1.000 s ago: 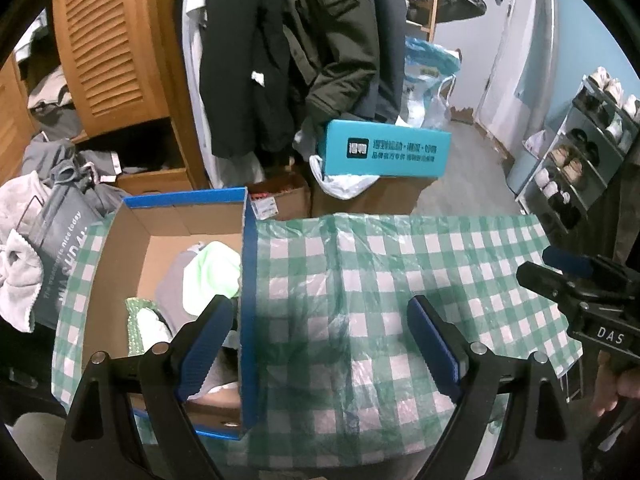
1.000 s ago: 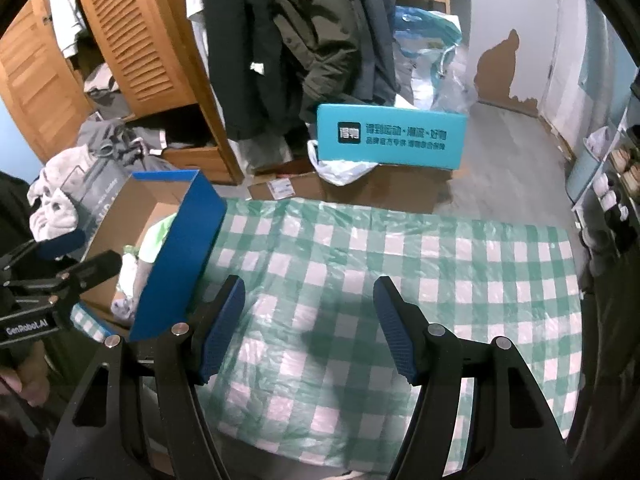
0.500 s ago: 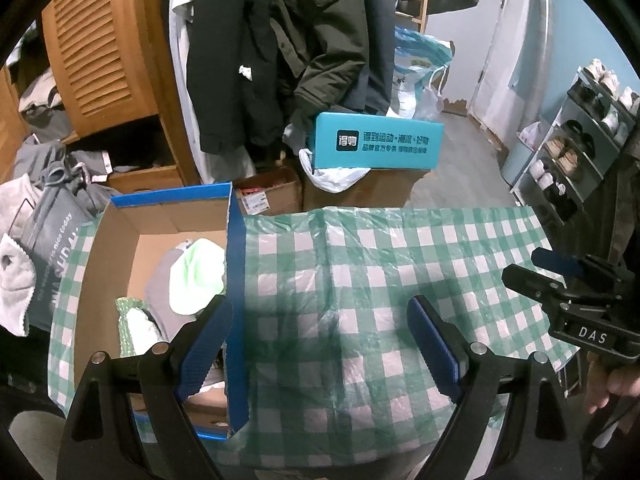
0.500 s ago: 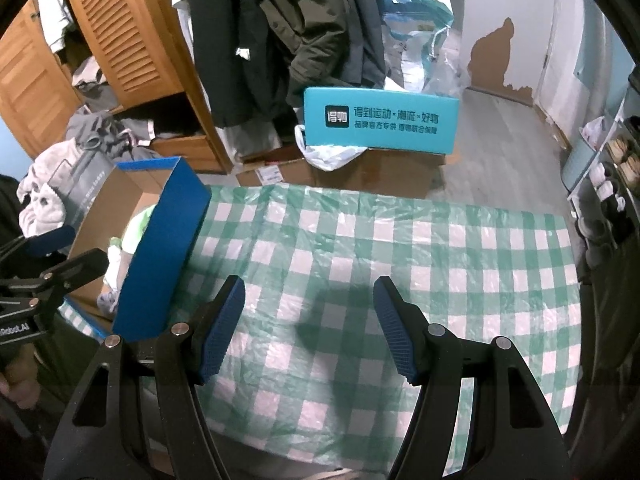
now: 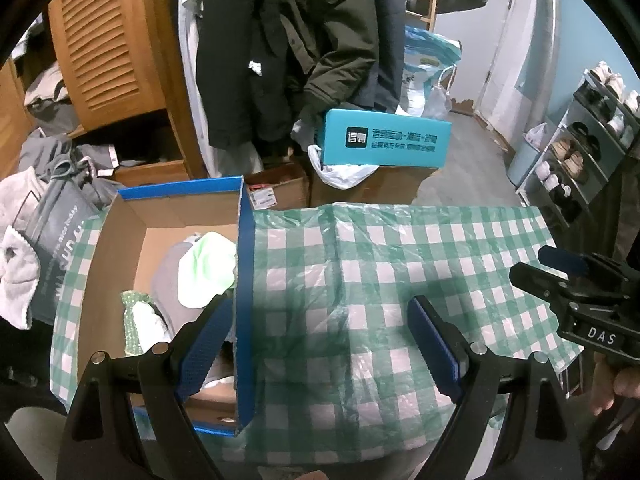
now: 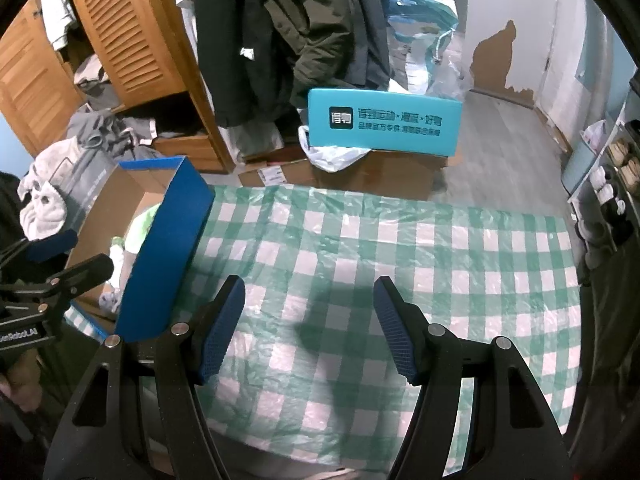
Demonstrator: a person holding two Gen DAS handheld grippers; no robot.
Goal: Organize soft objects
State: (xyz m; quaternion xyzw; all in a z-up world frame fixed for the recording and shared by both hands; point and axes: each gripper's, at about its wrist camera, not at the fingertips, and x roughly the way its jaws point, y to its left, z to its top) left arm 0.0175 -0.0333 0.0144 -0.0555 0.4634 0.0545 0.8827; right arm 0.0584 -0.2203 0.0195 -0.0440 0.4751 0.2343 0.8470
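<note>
We hold the left tongs (image 5: pixel 320 344) spread and empty above the worktop (image 5: pixel 400 264), beside the blue-rimmed box (image 5: pixel 244 280). The soft objects (image 5: pixel 204 268) lie inside that box. The right tongs (image 6: pixel 310 328) are likewise spread, gripping nothing.

"DAS" in white on the black body of the right gripper (image 5: pixel 576 280), at three o'clock. "GenRobot.AI" on the left gripper (image 6: pixel 60 256), at nine o'clock. At twelve o'clock, white Chinese characters "得物" on the flat turquoise cardboard box (image 6: pixel 384 122).
</note>
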